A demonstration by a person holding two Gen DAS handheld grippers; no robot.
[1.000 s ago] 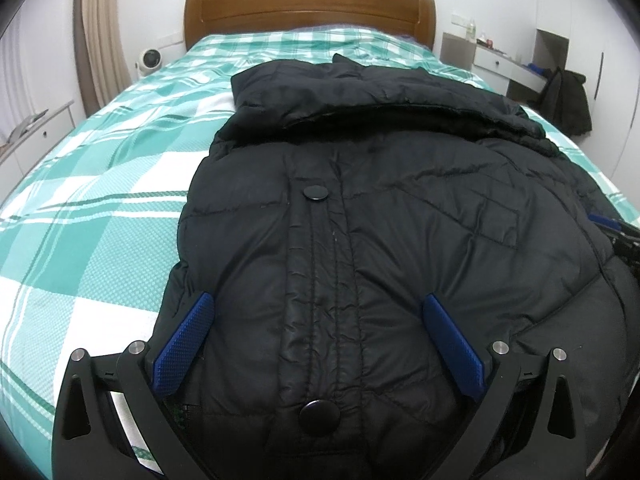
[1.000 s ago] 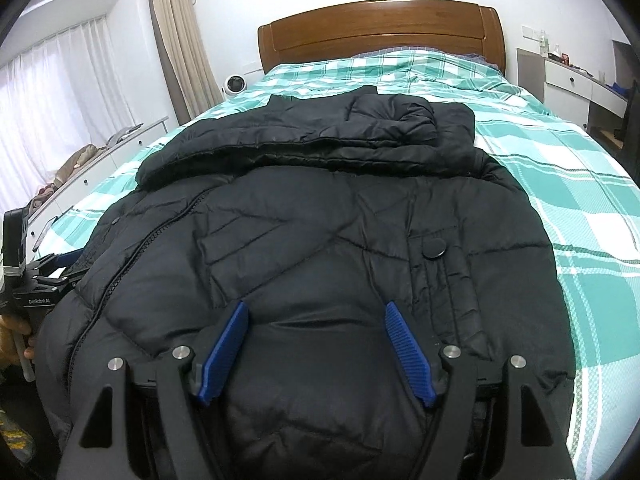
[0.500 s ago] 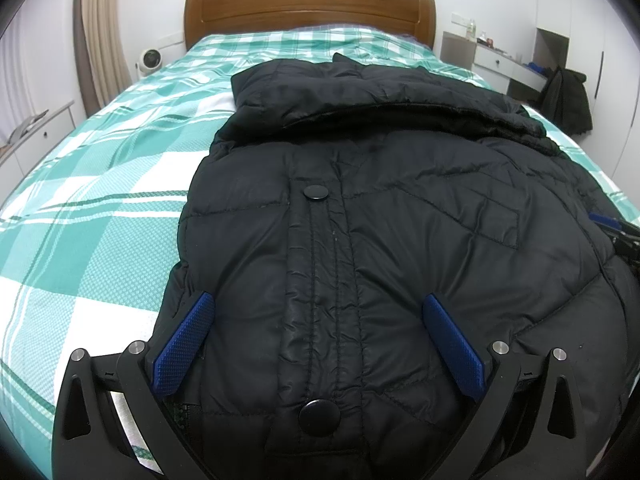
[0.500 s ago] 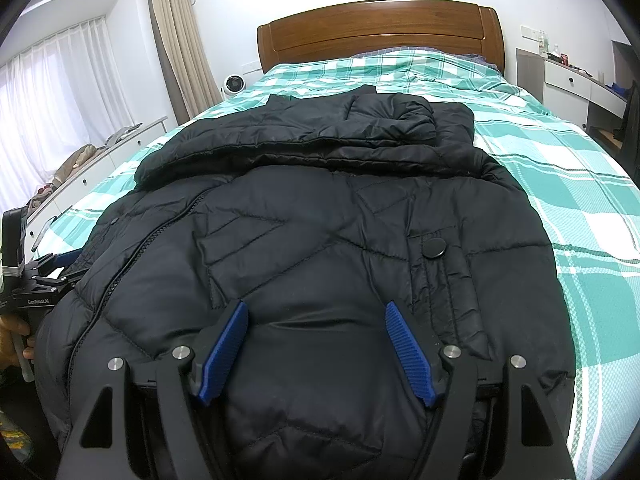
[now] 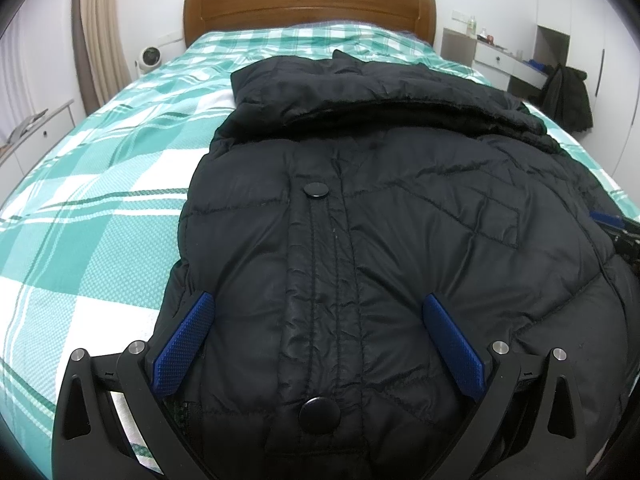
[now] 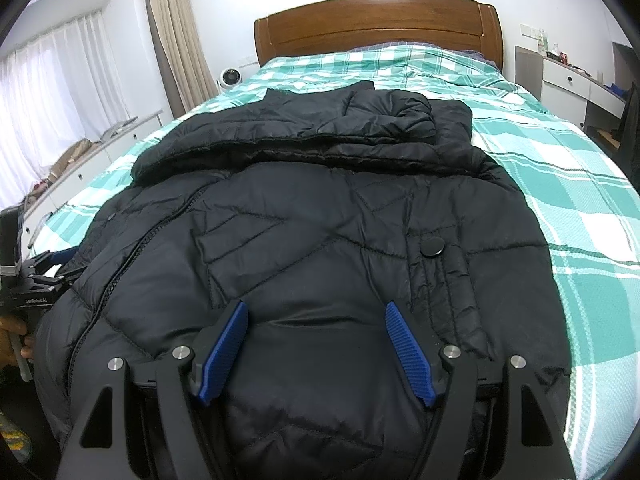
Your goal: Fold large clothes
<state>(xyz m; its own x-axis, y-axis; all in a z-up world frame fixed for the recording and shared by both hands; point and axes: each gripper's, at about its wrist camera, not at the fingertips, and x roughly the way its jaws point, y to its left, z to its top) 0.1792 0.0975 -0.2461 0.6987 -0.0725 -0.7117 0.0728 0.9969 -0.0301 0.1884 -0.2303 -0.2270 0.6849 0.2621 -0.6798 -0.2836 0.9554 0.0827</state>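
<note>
A large black puffer jacket lies front up on the bed, its hood folded at the far end; it also shows in the right wrist view. My left gripper is open, its blue pads wide apart over the jacket's near left hem by the button placket. My right gripper is open, pads apart over the near right hem. The left gripper also shows at the left edge of the right wrist view. Neither holds the cloth.
The bed has a green and white checked cover and a wooden headboard. A small fan and drawers stand at the left, a white desk and a hanging dark coat at the right.
</note>
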